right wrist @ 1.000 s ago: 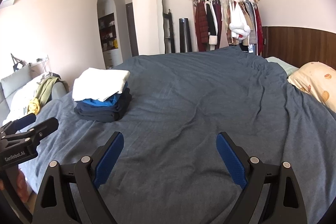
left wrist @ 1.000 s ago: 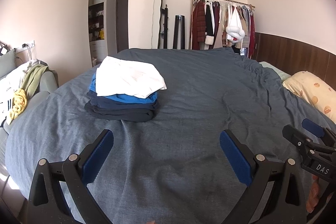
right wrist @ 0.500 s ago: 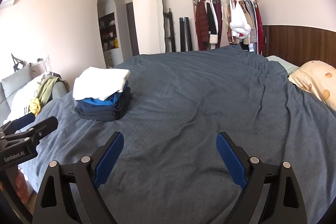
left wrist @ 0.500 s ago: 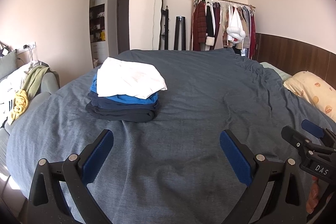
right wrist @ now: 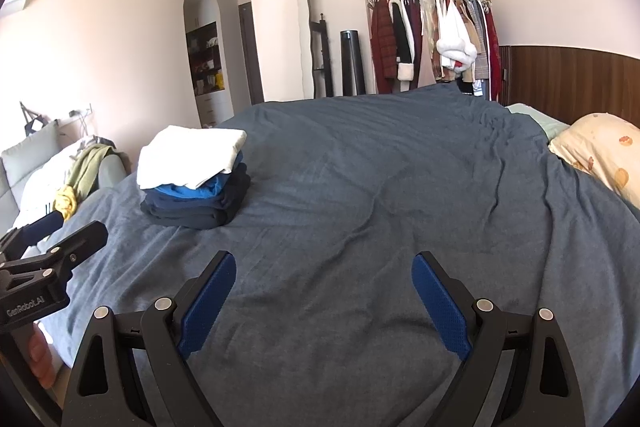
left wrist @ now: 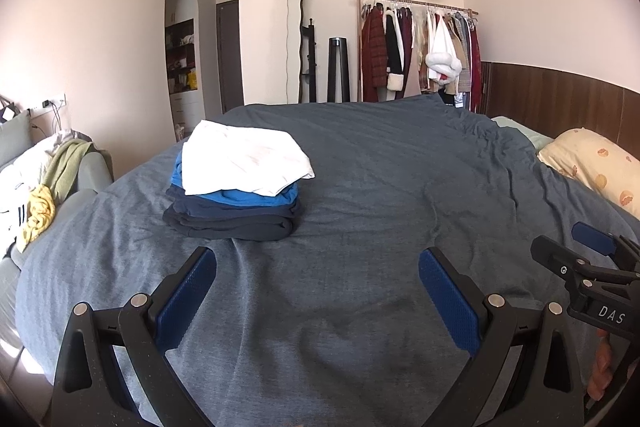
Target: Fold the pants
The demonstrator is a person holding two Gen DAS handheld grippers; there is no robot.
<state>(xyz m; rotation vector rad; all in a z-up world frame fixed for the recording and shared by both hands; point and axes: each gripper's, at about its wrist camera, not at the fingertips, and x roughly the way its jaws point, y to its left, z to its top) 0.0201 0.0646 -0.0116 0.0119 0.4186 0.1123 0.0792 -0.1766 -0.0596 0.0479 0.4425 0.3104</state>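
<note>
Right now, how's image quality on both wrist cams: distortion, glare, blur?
Left wrist view: heavy fisheye bowing of the bed, dark corner vignette, sharp focus, white top of the folded stack bright but readable. Right wrist view: same bowing, daylight washes out the left wall and sofa, no motion blur.

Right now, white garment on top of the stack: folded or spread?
Folded. The white garment lies as a compact rectangle topping the stack of clothes, with layered edges showing.
</note>
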